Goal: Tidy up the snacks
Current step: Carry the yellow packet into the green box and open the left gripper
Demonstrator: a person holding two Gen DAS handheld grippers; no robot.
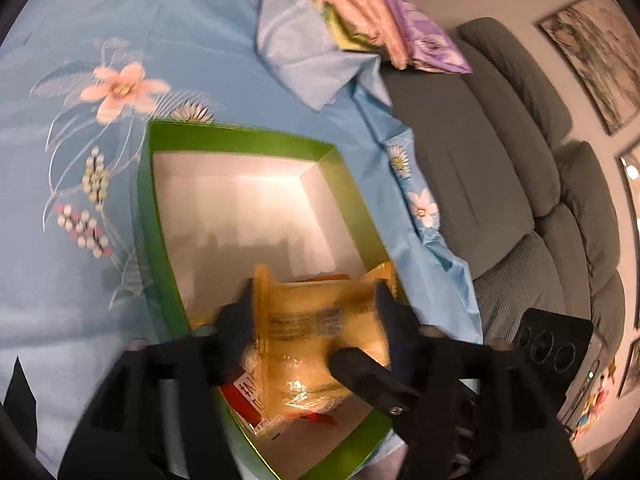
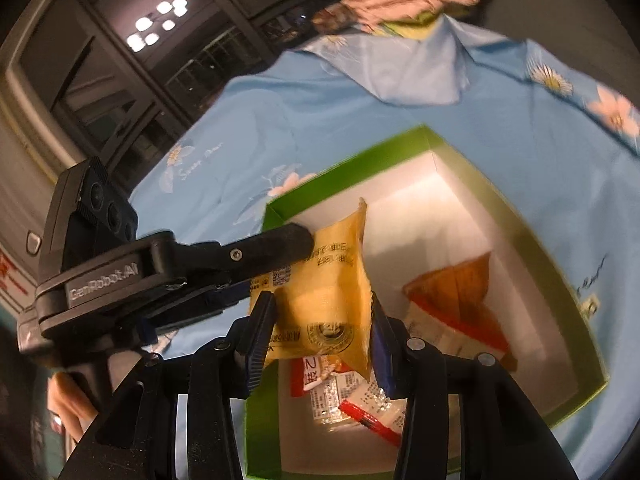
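A green box (image 1: 152,216) with a white inside lies open on a blue flowered cloth; it also shows in the right wrist view (image 2: 532,232). Both grippers hold one yellow snack packet (image 1: 320,332) over the box's near end. My left gripper (image 1: 316,312) is shut on its sides. My right gripper (image 2: 324,332) is shut on the same yellow packet (image 2: 324,292), and the left gripper's finger (image 2: 280,246) touches its upper left edge. An orange and red packet (image 2: 460,300) and a red and white packet (image 2: 352,400) lie in the box.
A grey sofa (image 1: 520,184) runs along the right of the cloth. A heap of folded pink, purple and yellow fabric (image 1: 360,8) lies at the cloth's far end. Dark windows (image 2: 132,60) stand beyond the cloth's left side.
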